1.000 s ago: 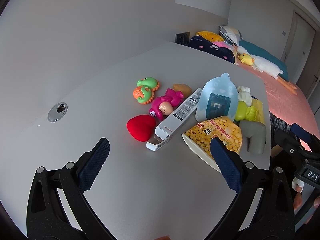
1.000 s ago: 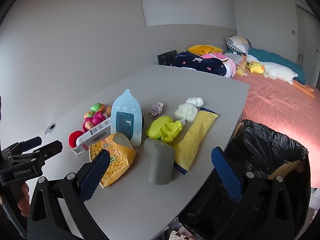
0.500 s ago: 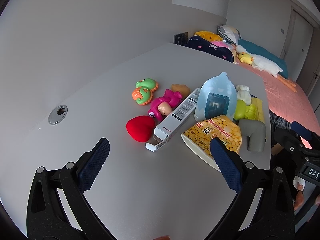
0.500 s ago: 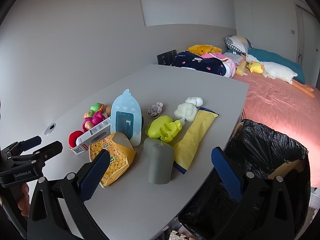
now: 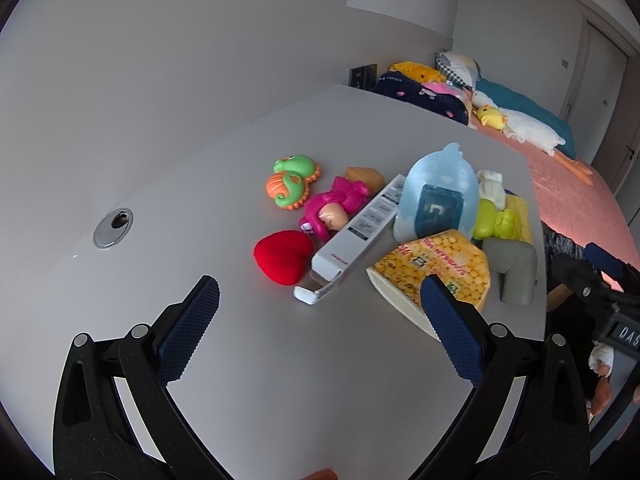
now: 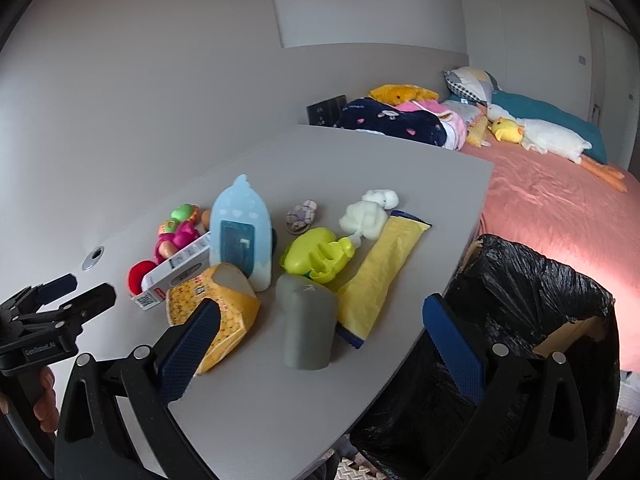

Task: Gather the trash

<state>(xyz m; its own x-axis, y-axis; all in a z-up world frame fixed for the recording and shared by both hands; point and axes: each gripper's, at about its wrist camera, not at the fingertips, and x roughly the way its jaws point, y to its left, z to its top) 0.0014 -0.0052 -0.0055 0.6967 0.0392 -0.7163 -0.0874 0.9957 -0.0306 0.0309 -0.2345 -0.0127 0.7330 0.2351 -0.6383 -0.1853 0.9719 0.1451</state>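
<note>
- two handheld grippers hover over a grey table (image 5: 280, 380) crowded with toys and packaging; both have their blue-padded jaws spread wide and hold nothing.
- the left gripper (image 5: 320, 312) hangs above bare tabletop, its fingers aimed at the near end of a long white carton (image 5: 356, 236).
- the white carton lies flat, its long axis running from its torn-open flap nearest the left gripper away toward a pale blue bottle-shaped pack (image 5: 438, 196), which it touches.
- a yellow corn-print snack bag (image 5: 436, 268) lies on its side just right of the carton, its open mouth toward the table's near edge.
- a long yellow wrapper (image 6: 384, 272) lies flat, its long axis running from the near edge toward two white cotton puffs (image 6: 368, 216).
- a grey curved foam piece (image 6: 308, 320) rests between the snack bag and the yellow wrapper, touching a lime green plastic toy (image 6: 316, 256).
- a red heart (image 5: 284, 256), a pink doll (image 5: 332, 208) and a green-and-orange toy (image 5: 292, 184) sit left of the carton.
- the right gripper (image 6: 320, 320) hovers at the table's near edge; a bin lined with a black trash bag (image 6: 532, 288) stands open just beside the table's right edge.
- a pink bed (image 6: 560, 208) with plush toys lies beyond.
</note>
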